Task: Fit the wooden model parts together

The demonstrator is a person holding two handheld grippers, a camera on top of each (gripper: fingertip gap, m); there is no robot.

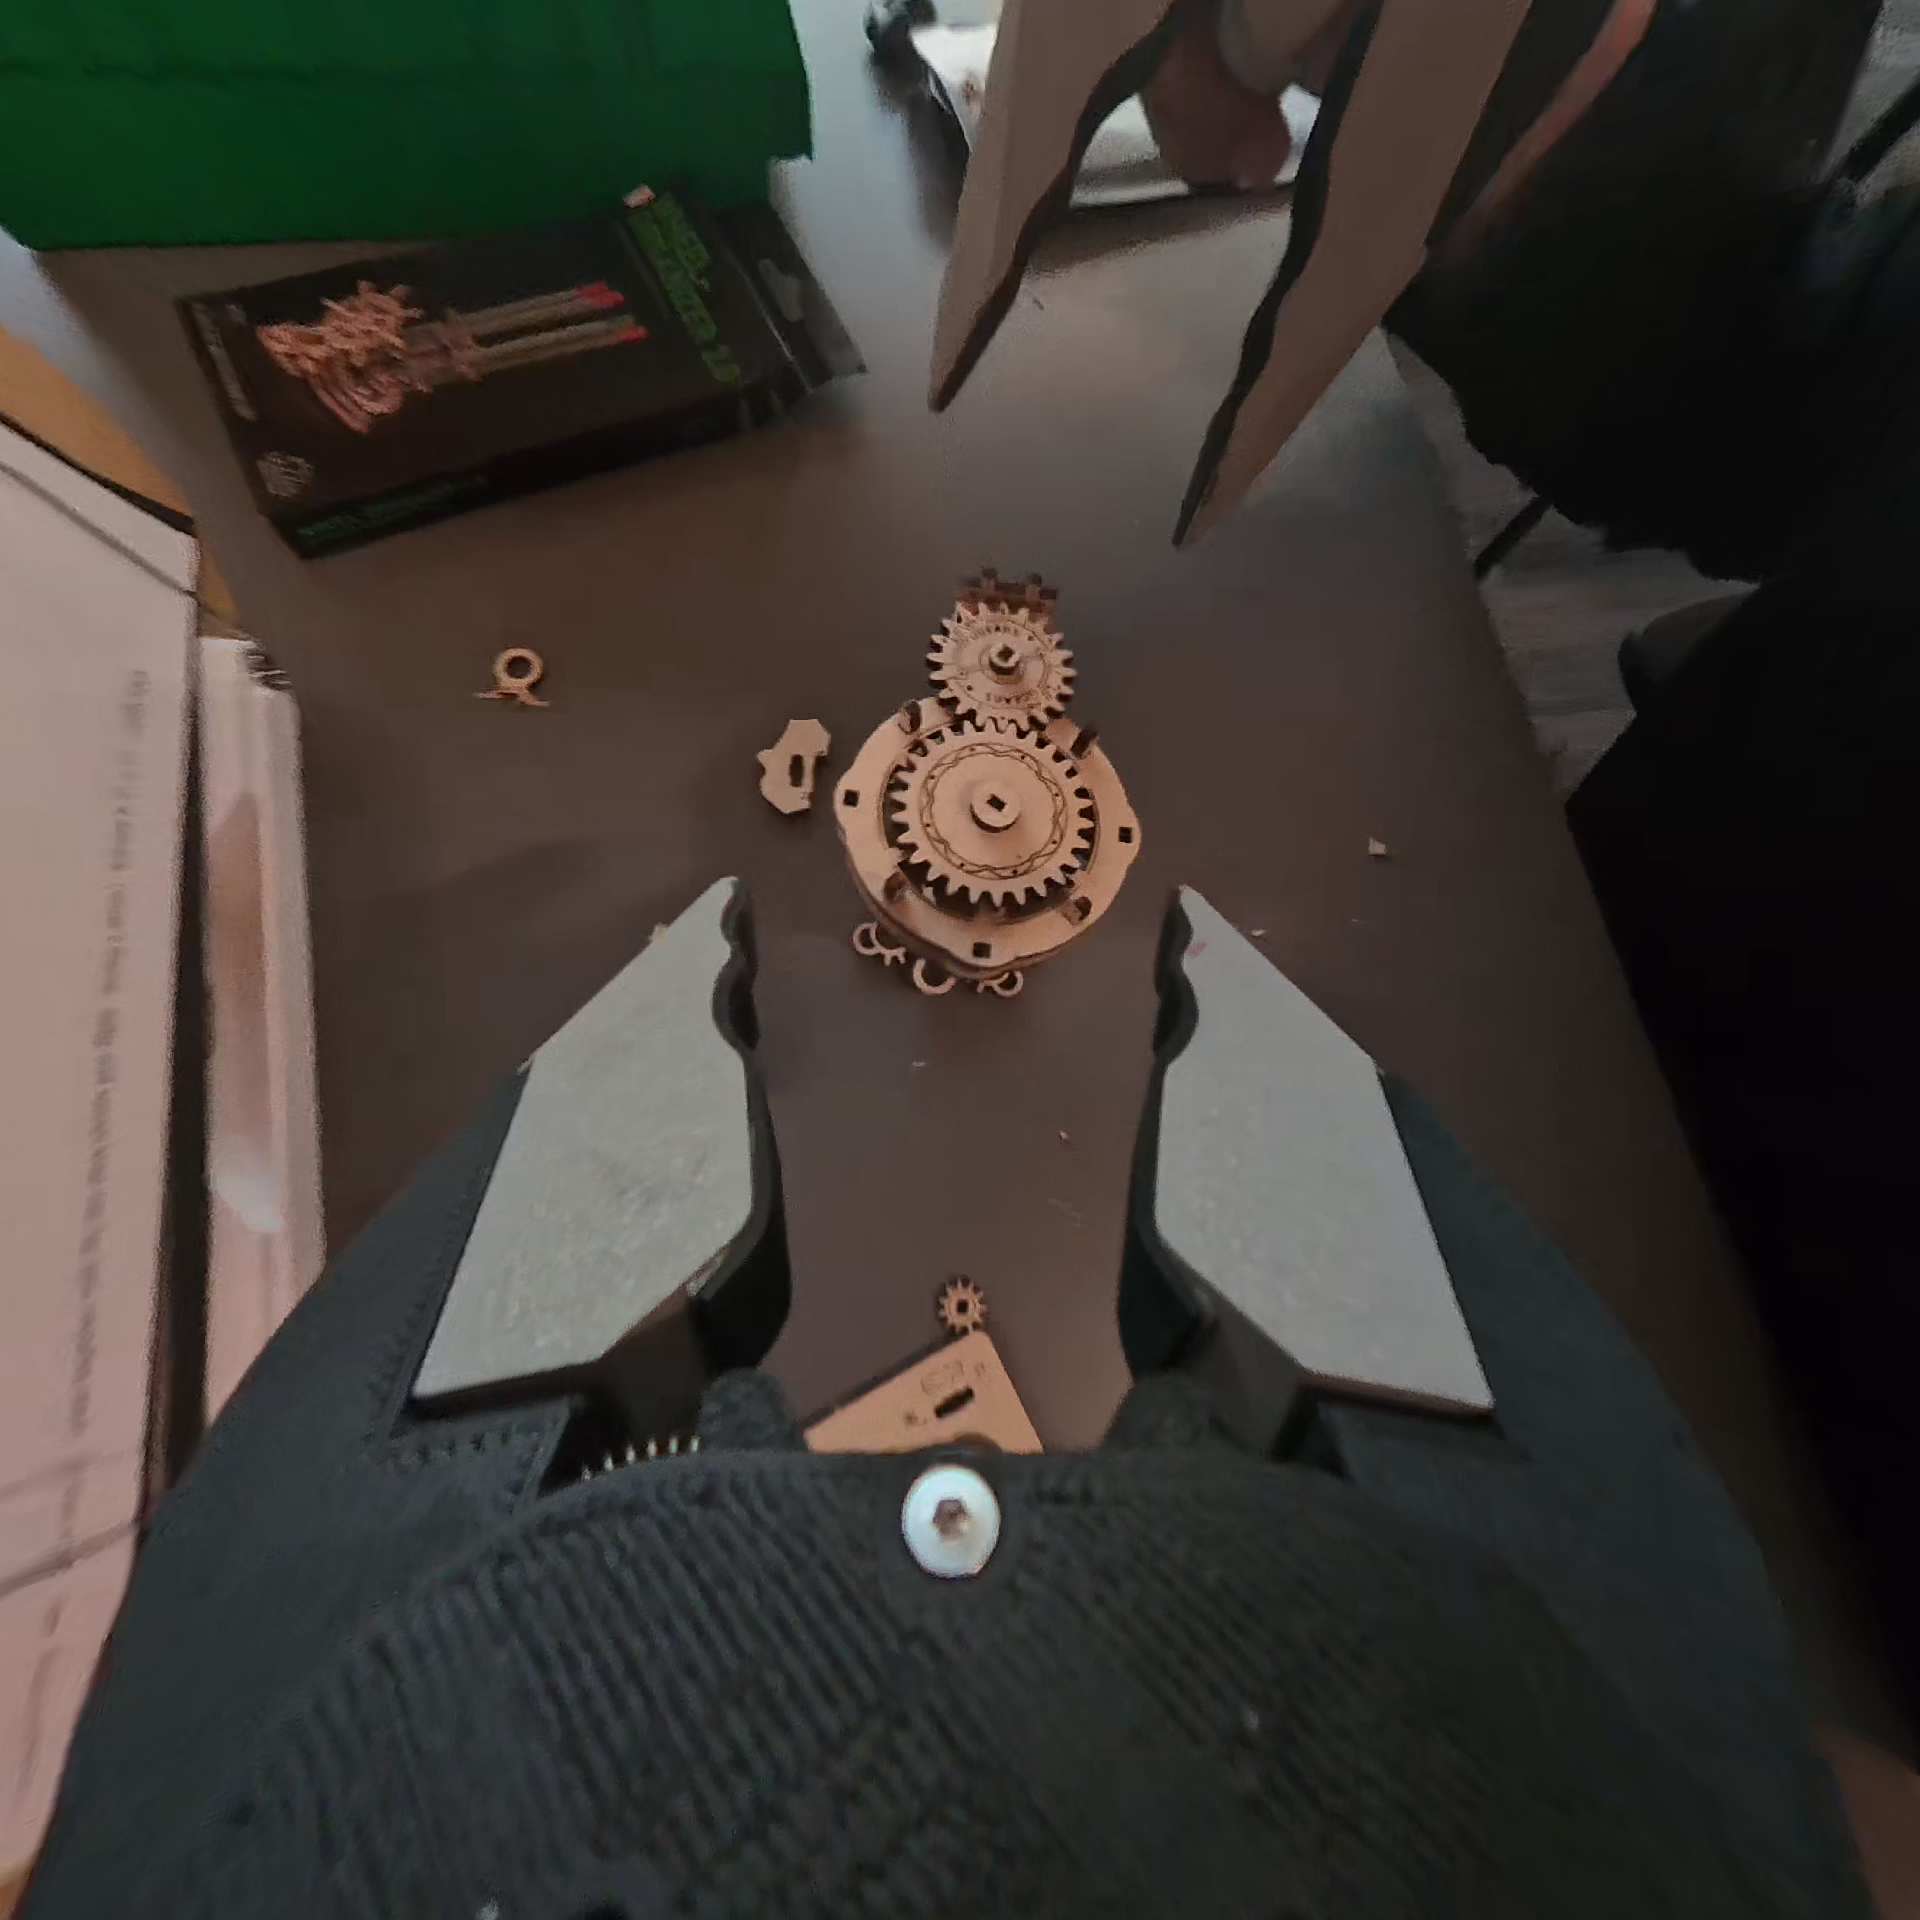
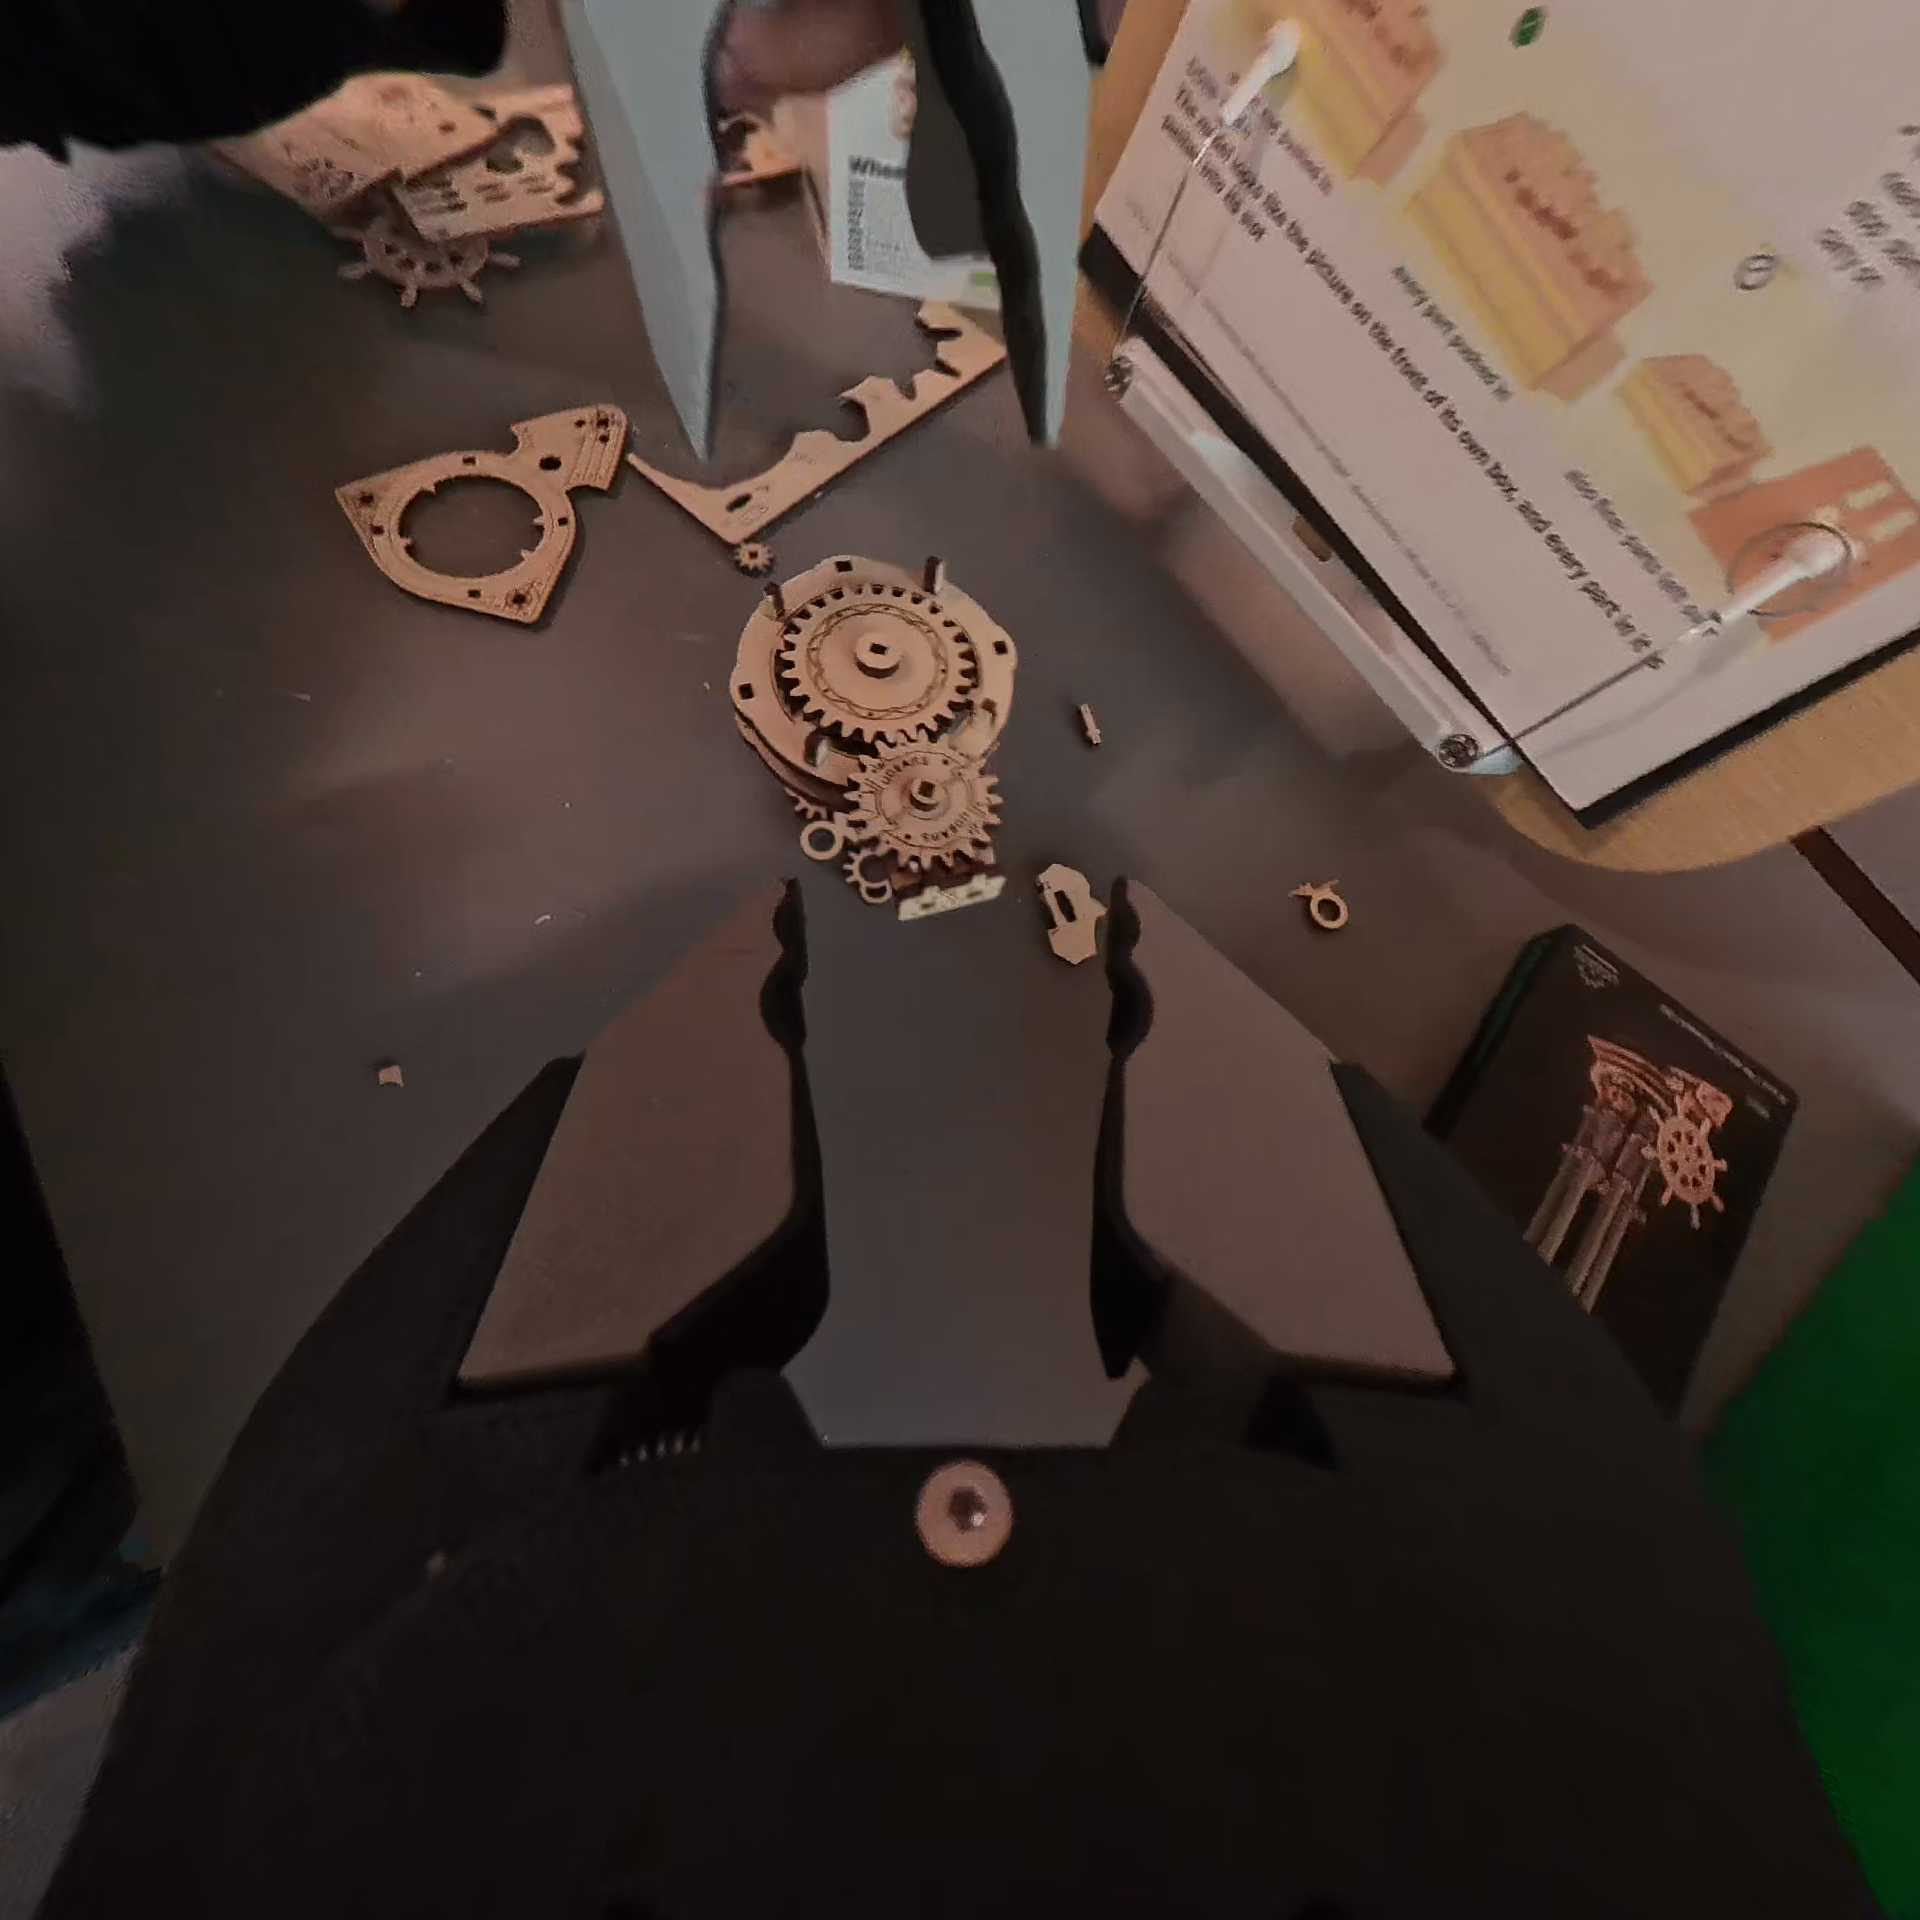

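- The dark table [image 1: 623,831] carries everything, with the two grippers facing each other across it and the model between them.
- The gear assembly [image 1: 987,821] sits flat mid-table: a big gear on a round base plate, a small gear [image 1: 1000,665] meshed at one end. Its long axis runs along the line joining the two grippers, the small gear pointing toward the right one.
- The left gripper [image 1: 956,914] hangs just short of the assembly's big-gear end, jaws spread wide, wider than the base plate, and holding nothing.
- The right gripper [image 2: 956,894] hovers just short of the small-gear end, jaws likewise wide apart and empty. Each looks about equally close to its own end.
- A flat ring-shaped plate [image 2: 478,520] lies well off toward the left gripper's side of the table.
- The small notched tab [image 2: 1068,912] lies just beside the right gripper's fingertip, near the small gear; I judge the right gripper the nearer for picking it up.
- A little ring piece [image 2: 1322,906] lies farther out on that same side.
- A tiny loose gear [image 1: 962,1305] rests under the left gripper.
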